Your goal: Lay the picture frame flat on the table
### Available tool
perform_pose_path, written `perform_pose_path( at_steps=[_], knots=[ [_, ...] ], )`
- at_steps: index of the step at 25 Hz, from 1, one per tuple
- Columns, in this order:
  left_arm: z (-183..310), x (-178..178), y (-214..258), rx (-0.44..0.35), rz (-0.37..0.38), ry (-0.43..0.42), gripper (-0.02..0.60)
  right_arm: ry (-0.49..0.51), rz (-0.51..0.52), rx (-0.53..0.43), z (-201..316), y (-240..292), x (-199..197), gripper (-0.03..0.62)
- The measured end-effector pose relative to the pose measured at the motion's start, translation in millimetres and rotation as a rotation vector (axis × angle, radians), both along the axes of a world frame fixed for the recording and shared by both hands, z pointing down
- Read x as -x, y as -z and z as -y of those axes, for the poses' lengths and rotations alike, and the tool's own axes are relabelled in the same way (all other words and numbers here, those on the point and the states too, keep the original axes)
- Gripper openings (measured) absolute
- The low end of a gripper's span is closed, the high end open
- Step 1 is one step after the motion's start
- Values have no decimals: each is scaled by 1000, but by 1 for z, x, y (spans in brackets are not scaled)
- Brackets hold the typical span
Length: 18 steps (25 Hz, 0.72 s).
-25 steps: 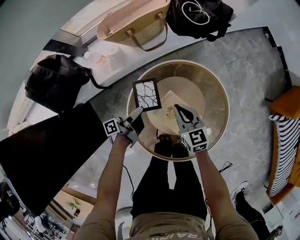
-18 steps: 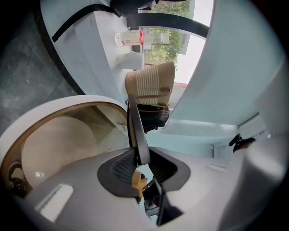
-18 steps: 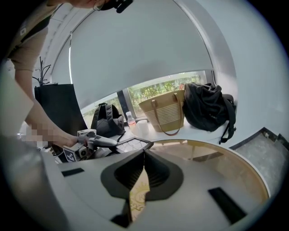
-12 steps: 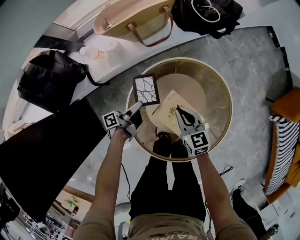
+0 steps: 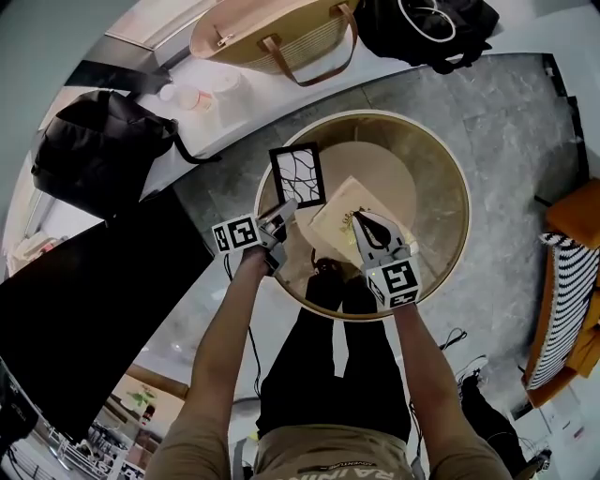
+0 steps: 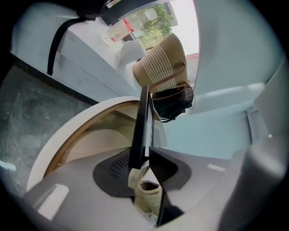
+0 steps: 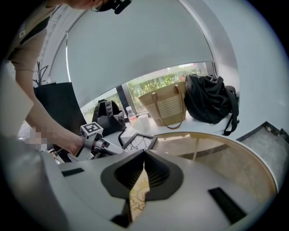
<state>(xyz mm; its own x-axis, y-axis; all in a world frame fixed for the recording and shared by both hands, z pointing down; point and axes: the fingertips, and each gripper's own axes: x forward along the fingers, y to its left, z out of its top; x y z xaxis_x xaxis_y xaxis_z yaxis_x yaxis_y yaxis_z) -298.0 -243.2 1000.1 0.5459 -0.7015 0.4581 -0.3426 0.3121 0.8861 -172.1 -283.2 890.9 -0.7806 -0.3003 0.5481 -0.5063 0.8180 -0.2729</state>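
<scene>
The black picture frame [image 5: 297, 175] with a branching line pattern stands tilted over the left part of the round glass table [image 5: 441, 159]. My left gripper [image 5: 286, 214] grips its lower edge. In the left gripper view the frame [image 6: 141, 126] stands edge-on between the jaws [image 6: 146, 153], which are opening while the pads still touch it. My right gripper [image 5: 361, 225] is shut on a beige card [image 5: 347, 211] with a gold emblem, just right of the frame. The right gripper view shows that card [image 7: 140, 191] between the jaws [image 7: 144, 158], with the frame [image 7: 137, 142] beyond.
A straw tote bag [image 5: 272, 37] and a black bag [image 5: 427, 28] sit on the white ledge behind the table. A black backpack [image 5: 94, 155] and a bottle [image 5: 183, 94] are at the left. An orange seat with a striped cushion [image 5: 567, 281] stands at the right.
The left gripper has turned so its marker cube faces up more, and the frame has shifted slightly up and right. The right gripper and card have hardly moved.
</scene>
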Motion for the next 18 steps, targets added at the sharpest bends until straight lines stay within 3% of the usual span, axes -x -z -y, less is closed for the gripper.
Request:
perform_pose_path(
  at_steps=[5,7,10,12,18],
  knots=[
    [3,-4,2,20,184,-46,120,5,1,21,-9,-5,0,8],
    [1,-2,2,36,341,-81,148,6,-2,31,-13,-8,-3,8],
    [-2,4,-2,40,654,-182,200,8,-7,40,-18,-9,-8,8],
    [-3,7,-4,44,792,-233,207,14,-9,40,-22,-9,-11,8],
    [-1,14,12,-2,1026,-241,204,6,-12,28,-25,-4,-33,8]
  ],
)
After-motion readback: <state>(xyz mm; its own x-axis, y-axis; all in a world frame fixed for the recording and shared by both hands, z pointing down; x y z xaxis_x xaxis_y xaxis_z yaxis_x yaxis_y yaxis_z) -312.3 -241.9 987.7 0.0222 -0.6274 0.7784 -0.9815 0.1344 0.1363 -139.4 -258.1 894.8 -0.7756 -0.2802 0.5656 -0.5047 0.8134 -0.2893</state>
